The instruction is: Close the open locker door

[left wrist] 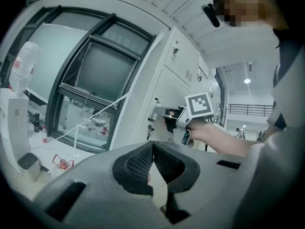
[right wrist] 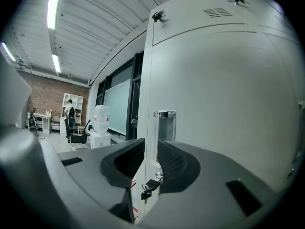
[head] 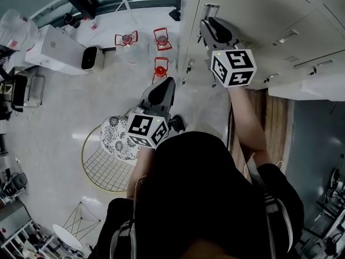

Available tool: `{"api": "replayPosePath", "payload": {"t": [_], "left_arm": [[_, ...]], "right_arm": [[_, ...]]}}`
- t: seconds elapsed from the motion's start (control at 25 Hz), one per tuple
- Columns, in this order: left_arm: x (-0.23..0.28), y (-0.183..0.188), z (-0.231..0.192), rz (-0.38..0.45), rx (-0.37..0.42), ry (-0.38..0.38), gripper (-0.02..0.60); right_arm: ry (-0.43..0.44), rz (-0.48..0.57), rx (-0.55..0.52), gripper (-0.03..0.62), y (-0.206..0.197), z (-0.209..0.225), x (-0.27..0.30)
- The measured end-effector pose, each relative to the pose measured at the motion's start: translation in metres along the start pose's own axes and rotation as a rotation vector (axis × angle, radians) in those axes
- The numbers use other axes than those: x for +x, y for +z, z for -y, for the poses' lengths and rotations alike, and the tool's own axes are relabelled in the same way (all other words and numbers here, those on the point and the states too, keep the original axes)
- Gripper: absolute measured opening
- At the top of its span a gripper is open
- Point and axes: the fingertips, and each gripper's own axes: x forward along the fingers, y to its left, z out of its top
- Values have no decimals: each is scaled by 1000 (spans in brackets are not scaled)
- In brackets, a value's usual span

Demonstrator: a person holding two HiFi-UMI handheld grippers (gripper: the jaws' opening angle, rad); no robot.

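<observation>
Head view: the right gripper (head: 207, 28) is close to the locker door (head: 242, 7) at far right, and the left gripper (head: 161, 93) is nearer, over the floor (head: 64, 107). Left gripper view: its jaws are closed tip to tip, with nothing between them. Right gripper view: the jaws are a little apart and grip nothing, and the door's chrome handle (right wrist: 165, 128) shows just beyond the gap.
</observation>
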Motion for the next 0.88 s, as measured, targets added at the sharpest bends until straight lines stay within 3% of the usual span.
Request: {"api": "replayPosePath", "payload": {"t": [0.88], "left_arm": [[-19, -27, 92, -36, 25, -47, 18]], "right_arm": [[32, -8, 18, 74, -16, -4, -125]]}}
